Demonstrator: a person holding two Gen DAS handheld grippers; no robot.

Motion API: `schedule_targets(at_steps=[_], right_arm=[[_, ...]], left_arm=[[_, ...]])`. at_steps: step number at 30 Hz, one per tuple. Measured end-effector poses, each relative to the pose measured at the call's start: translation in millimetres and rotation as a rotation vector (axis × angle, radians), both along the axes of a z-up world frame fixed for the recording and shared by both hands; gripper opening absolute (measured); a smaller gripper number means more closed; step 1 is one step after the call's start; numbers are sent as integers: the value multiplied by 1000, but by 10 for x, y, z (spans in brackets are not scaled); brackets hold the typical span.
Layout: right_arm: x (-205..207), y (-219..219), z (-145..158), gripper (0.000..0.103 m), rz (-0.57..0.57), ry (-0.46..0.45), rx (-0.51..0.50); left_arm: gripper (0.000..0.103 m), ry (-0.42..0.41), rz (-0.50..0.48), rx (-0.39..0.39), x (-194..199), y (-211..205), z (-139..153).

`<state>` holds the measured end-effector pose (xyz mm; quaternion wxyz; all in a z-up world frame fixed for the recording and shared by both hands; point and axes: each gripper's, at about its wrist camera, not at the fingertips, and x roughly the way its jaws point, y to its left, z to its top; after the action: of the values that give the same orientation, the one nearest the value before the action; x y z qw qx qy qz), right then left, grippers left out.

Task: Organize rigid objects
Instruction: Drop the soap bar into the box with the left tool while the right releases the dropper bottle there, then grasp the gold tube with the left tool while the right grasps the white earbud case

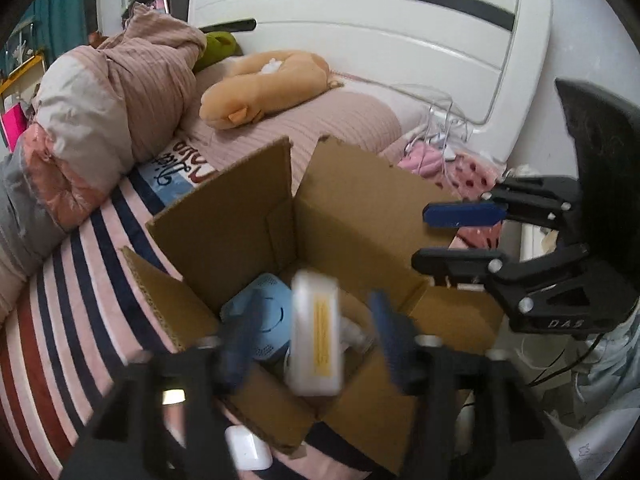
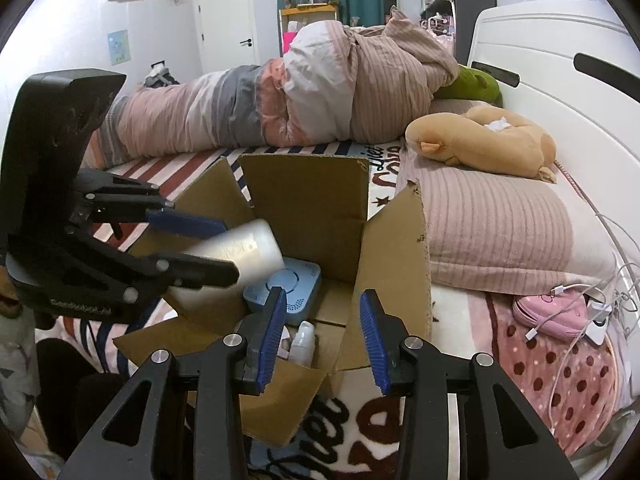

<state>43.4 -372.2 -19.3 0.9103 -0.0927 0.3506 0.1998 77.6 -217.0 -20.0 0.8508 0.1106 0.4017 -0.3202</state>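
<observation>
White rectangular case (blurred, yellow label) sits above the open cardboard box, between your left gripper's spread fingers, untouched; your right gripper hangs parted, empty.

The cardboard box is open on top, so entry is from above. Upright flaps wall it at 12 and 3 o'clock. A white bottle hangs over its 9 o'clock side; a blue device covers the floor.
</observation>
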Motion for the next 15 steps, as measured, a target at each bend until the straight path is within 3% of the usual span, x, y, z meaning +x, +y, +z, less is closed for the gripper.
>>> schedule_targets(at_steps=[2,7,11,15], right_arm=[[-1,4,9,45,2,-1,7],[-97,107,74,46,42,-34,39],[-347,405,234,46,182,-100,87],[-631,887,306,46,365,-121,135]], left_arm=[[71,-18,14,-16,-13,54,73],[71,-65,88,-60,-197,500,324],[73,-121,211,-29,-333,1047,383],[73,-121,325,-8,-406,1645,193]])
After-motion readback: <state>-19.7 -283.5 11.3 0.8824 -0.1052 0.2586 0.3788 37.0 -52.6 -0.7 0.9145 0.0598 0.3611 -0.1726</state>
